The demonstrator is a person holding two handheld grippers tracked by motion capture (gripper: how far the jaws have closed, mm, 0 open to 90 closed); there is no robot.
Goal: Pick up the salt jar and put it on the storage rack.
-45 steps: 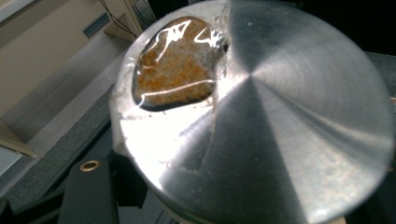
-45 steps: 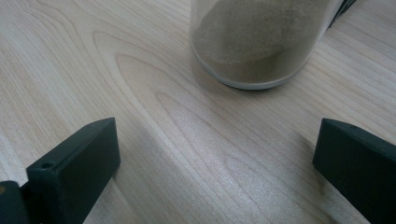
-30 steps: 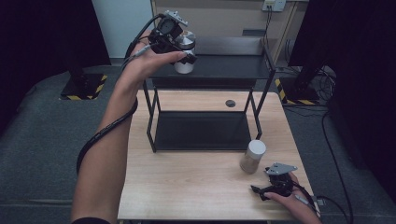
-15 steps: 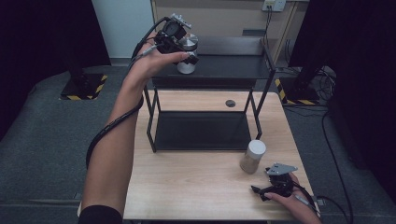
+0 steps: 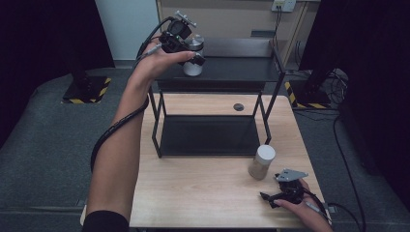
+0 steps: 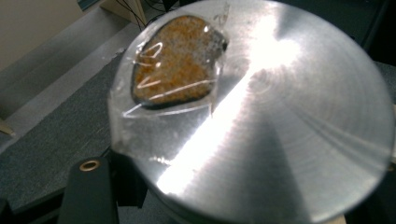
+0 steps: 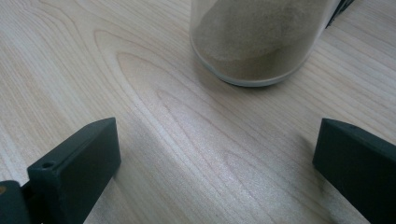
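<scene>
My left gripper [image 5: 187, 52] is shut on a jar with a silver lid [image 5: 193, 67], held at the left part of the black rack's top shelf [image 5: 237, 68]. I cannot tell if the jar's base touches the shelf. In the left gripper view the silver lid [image 6: 289, 130] is very close, with a taped window [image 6: 175, 60] showing orange-brown grains. My right gripper [image 5: 269, 199] rests on the wooden table [image 5: 193, 193] at the front right, open with nothing between its fingers. Just beyond it stands a white-lidded jar of beige powder [image 5: 261, 162], seen close up in the right gripper view [image 7: 257, 42] ahead of the open right gripper [image 7: 215, 144].
The black two-level rack stands mid-table, its lower shelf [image 5: 208, 135] bare. A small dark disc [image 5: 238, 107] lies on the table behind the rack. Grey carpet surrounds the table, and cables run along the right side [image 5: 348, 159].
The left hand has carried the silver-lidded jar a little to the right and slightly lower over the top shelf. The right gripper has stayed still.
</scene>
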